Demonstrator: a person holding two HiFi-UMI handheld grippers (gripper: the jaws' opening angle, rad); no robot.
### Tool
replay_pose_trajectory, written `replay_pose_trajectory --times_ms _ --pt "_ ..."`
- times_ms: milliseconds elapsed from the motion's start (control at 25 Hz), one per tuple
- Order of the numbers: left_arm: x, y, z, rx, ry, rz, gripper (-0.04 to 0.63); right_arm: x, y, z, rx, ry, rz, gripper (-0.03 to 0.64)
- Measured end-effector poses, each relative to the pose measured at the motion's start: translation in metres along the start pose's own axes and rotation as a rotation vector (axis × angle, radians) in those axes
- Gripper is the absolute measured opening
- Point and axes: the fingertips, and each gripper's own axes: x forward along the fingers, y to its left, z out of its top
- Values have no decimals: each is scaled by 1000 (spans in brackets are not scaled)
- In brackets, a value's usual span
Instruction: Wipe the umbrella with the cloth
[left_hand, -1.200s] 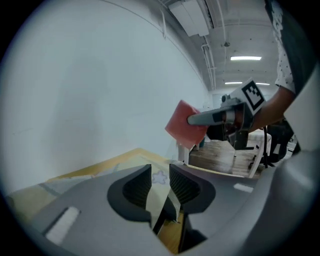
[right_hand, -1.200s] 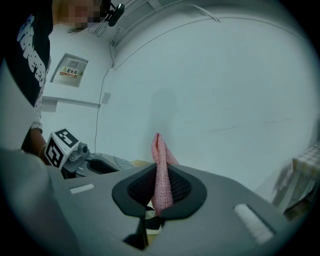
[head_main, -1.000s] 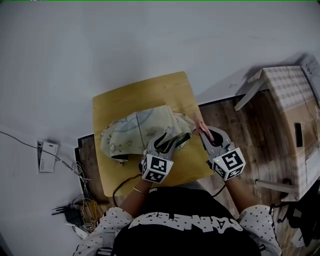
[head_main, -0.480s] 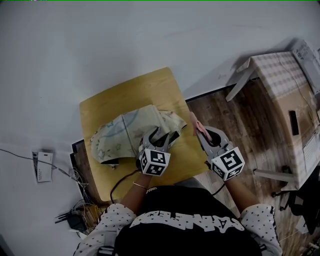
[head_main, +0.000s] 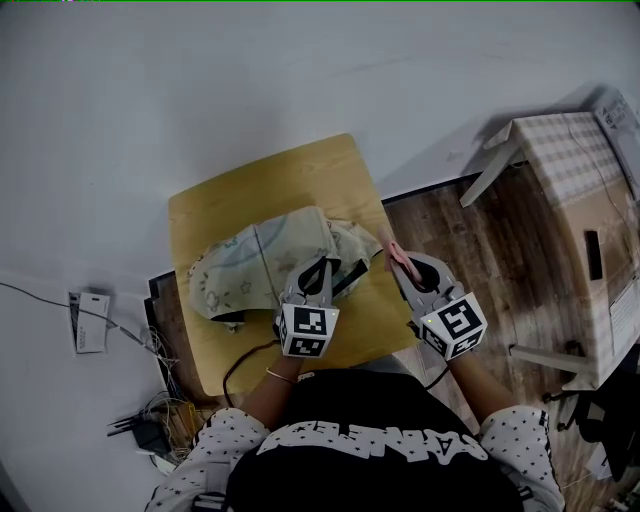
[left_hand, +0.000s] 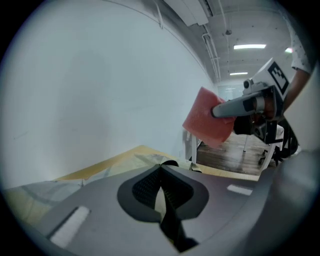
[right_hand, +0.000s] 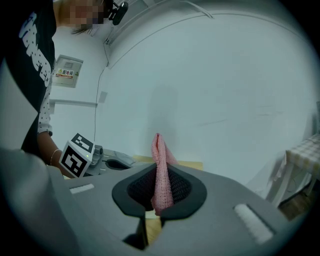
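The right tool (right_hand: 159, 176) is clamping the pink cloth (right_hand: 159, 150), its jaws pressing in on both sides. The cloth is standing upright out of them, folded into a narrow ridge. Behind it a strip of wooden table (right_hand: 192, 164) is showing against the white wall (right_hand: 215, 90). At far left a person's black shirt (right_hand: 35, 55) and dotted sleeve (right_hand: 45, 122) are filling the edge, beside a labelled wall box (right_hand: 67, 71).

Woven cloth (right_hand: 159, 170), matt fabric umbrella (head_main: 250, 262), wooden table (head_main: 240, 190)

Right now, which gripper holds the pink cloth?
The right gripper, jaws pinching the pink cloth; the left gripper's jaws have just closed on the umbrella instead.
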Motion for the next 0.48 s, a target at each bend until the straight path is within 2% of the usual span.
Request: replay_pose_trajectory --times_ms 200,360,480 --pt "-30 24 14 -95 -77 50 -2 16 13 8 -4 -16 39 34" --pt "-53 48 10 -211 -117 84 -2 34 27 11 -7 -20 78 34" --pt "-70 63 11 -257 -146 102 -2 47 40 15 -9 -26 111 34"
